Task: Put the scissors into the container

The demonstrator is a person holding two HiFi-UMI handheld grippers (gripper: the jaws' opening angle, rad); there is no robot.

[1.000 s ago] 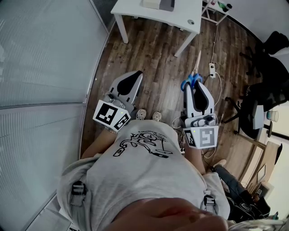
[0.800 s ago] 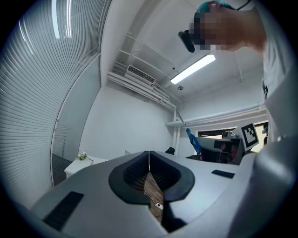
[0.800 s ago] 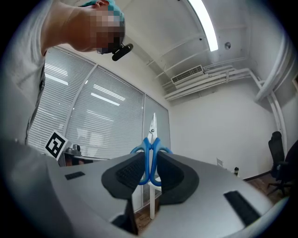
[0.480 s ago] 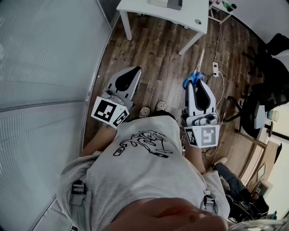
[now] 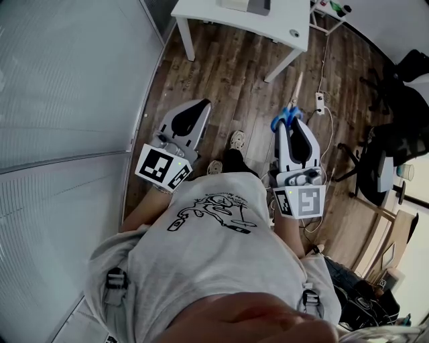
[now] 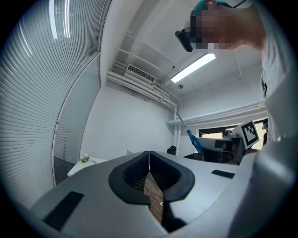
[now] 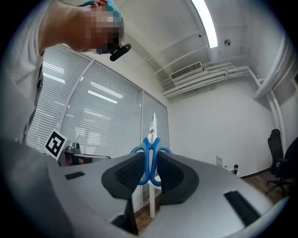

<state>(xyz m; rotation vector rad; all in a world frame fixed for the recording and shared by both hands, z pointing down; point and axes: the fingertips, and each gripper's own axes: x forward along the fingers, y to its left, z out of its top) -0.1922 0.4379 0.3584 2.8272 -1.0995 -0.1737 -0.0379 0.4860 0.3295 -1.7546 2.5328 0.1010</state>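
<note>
Right gripper view shows the right tongs [image 7: 150, 162] pinching the scissors [image 7: 152, 126] by their blue handles, blades pointing away; the left tongs [image 6: 149, 162] are pressed together on nothing. This looks like the carrying step; the next move calls for reaching the white counter [image 5: 234, 19] ahead, where the container may stand, though I cannot make it out.

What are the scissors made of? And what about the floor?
The scissors have handles that look like smooth plastic, in one bright blue colour. Their blades look like bare metal, pale and shiny. The floor looks like dark wood planks, with grain and board seams, though it may be wood-look laminate.
</note>
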